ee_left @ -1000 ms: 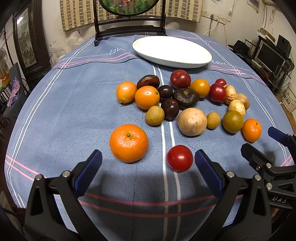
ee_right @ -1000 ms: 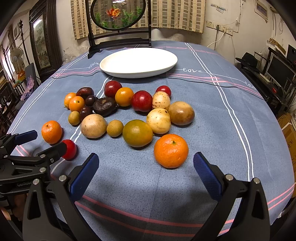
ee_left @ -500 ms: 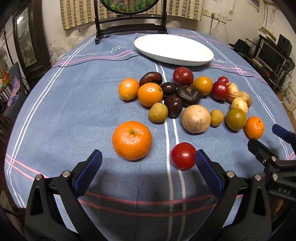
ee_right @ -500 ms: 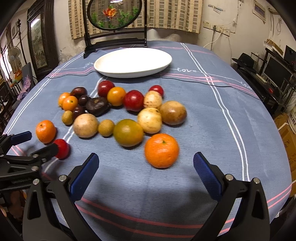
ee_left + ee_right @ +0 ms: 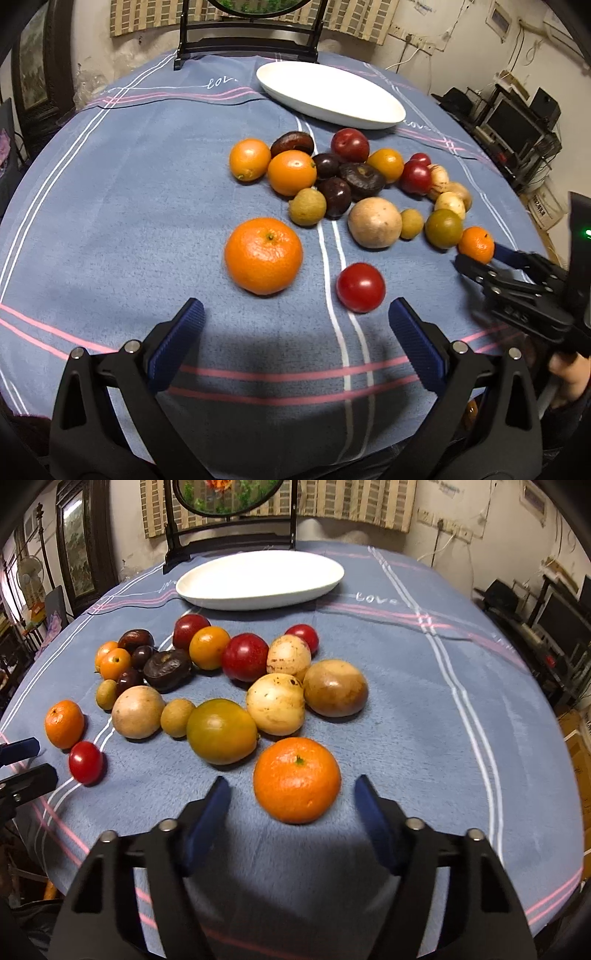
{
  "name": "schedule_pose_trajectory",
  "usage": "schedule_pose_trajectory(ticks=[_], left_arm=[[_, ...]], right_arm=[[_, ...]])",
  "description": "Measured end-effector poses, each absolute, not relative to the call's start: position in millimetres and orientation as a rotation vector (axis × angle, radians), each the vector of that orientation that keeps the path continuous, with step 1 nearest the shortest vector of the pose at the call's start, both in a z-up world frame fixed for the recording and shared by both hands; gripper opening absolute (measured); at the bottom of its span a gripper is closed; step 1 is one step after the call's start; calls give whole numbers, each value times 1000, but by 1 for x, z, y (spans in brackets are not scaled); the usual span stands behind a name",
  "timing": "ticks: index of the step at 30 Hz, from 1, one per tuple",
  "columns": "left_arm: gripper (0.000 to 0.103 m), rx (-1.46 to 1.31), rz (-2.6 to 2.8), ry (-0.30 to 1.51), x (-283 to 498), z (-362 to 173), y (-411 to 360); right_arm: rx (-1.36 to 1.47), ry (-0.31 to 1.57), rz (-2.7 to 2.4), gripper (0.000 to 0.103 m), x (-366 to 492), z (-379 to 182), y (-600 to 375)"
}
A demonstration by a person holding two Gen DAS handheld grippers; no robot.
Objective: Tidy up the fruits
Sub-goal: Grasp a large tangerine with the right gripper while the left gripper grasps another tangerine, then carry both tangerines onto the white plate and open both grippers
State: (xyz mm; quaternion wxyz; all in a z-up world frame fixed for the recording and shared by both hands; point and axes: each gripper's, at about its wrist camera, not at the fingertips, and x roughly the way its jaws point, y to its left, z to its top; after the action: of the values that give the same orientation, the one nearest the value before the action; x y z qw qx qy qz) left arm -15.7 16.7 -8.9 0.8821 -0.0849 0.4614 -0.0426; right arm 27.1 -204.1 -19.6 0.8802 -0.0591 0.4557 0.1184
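The right gripper point(image 5: 291, 797) comes at the nearest mandarin point(image 5: 296, 780) on a round table, its jaws closing with the fruit between the blue pads point(image 5: 208, 814) but not yet touched by either. The left gripper point(image 5: 295, 339) hangs with its jaws spread wide and nothing between them, a larger mandarin point(image 5: 263, 255) and a red cherry tomato point(image 5: 360, 287) lying just beyond its tips.

The rest of the fruit, oranges, dark plums, red plums, pale passion fruits and small longans, sits in a loose cluster mid-table, and the white oval plate point(image 5: 258, 578) at the far side holds nothing, so the sorting looks barely begun.

The risks lie in the squeeze. The mandarin sits toward the tips of the pads, not deep between them, so a round fruit could well pop forward into the green-yellow citrus point(image 5: 221, 731) just behind it and scatter the cluster. A hard pinch could also bruise the soft peel.

The table wears a soft blue cloth point(image 5: 424, 709) with white and pink stripes and the word "love" stitched near the plate. Behind stand a round decorative screen on a dark stand point(image 5: 229, 502), checked curtains, and shelves of electronics to the right.
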Motion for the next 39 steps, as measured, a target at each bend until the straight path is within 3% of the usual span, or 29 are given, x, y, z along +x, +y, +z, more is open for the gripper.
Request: schedule_pose_trajectory(ticks=[3, 4, 18, 19, 20, 21, 31, 39], left_arm=[[101, -194, -94, 943, -12, -6, 25], [101, -202, -94, 940, -11, -6, 27], [99, -218, -32, 971, 13, -25, 43], [86, -202, -30, 963, 13, -24, 42], [60, -171, -26, 949, 13, -23, 39], [47, -141, -63, 932, 13, -22, 33], [46, -144, -96, 927, 13, -15, 32], [46, -75, -111, 796, 46, 43, 31]], right_arm=[[-85, 942, 259, 47, 32, -20, -208], [-80, 938, 259, 46, 33, -20, -208], [-36, 929, 287, 46, 36, -22, -213], [-34, 931, 287, 46, 37, -22, -213], [-34, 932, 288, 46, 36, -21, -214], [-36, 933, 288, 46, 36, -21, -214], [-16, 941, 314, 46, 35, -15, -220], [-6, 824, 358, 46, 51, 33, -235]])
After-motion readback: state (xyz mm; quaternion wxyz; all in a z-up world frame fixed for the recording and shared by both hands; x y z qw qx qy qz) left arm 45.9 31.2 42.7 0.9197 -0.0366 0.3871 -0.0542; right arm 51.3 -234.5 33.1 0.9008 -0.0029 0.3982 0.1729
